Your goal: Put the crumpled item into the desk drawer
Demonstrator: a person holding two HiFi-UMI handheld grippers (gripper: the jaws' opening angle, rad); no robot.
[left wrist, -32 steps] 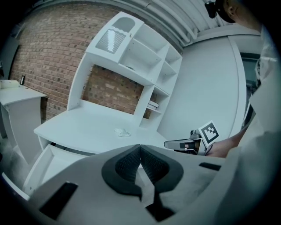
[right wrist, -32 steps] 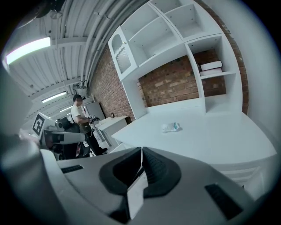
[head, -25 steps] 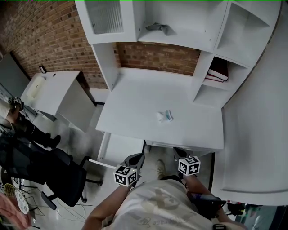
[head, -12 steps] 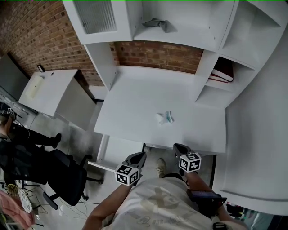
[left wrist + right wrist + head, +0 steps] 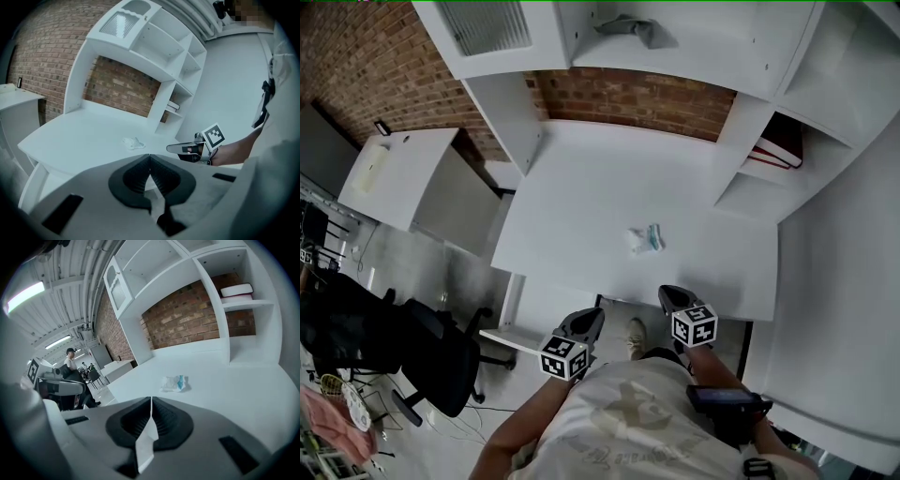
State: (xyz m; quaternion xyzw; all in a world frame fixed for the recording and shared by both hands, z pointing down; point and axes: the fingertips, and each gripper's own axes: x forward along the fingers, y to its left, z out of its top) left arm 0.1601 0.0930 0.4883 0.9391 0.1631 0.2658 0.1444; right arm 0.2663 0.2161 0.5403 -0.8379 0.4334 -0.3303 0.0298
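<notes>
Crumpled paper [image 5: 644, 239], white with a teal patch, is lying on the white desk [image 5: 581, 178], a little in from the near edge and apart from everything else. Both tongs are hanging just short of that edge. The left gripper [image 5: 586, 322] is showing its jaws pressed together with nothing between them, and the right gripper [image 5: 667, 295] is doing the same. The paper is sitting nearer the right one and almost straight ahead of it.

The step in hand appears to be the approach. The drawer is not showing plainly in any view. It is probably sitting closed under the near edge, so it needs opening before the paper goes anywhere.

To do this well, the right jaws should be spreading before they reach the paper, not over it. They should come in low and nearly flat along the desk top so the pads are straddling the wad. They should close gently, since a light wad like this is likely to skid or flatten if nudged. The left gripper is better placed to be handling the drawer front meanwhile.
</notes>
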